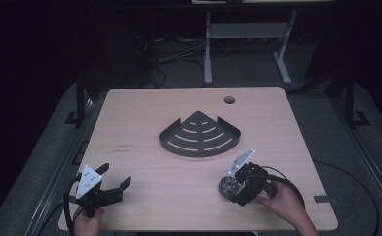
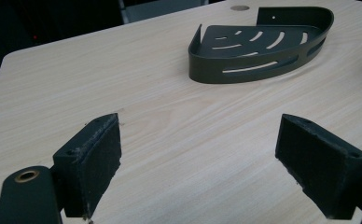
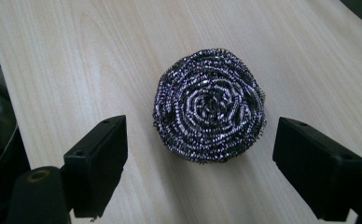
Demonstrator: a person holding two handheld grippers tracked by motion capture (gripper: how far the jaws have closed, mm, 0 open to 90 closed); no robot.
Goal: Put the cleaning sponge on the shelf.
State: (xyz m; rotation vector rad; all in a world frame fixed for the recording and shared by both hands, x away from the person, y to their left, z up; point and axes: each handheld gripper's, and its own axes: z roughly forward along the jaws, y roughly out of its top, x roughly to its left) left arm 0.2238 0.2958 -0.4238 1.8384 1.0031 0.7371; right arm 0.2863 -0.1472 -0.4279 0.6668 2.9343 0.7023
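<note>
One scourer [image 3: 209, 106], one rack [image 1: 200, 133] and two grippers are on or over a pale wood-grain table [image 1: 144, 113]. The scourer is a round pad of coiled, shiny steel wire wound in a spiral; it lies on the table, on the near side of the rack and to its right, well apart from it. The rack is dark, smooth metal, fan-shaped with a low wall, and its floor is cut with curved slots. The right gripper [image 3: 200, 165] is just at the scourer, jaws spread wide either side without touching it. The left gripper [image 2: 198, 161], near and left of the rack, is spread wide too and holds nothing; its pads [image 2: 100, 163] look rough and felt-like.
</note>
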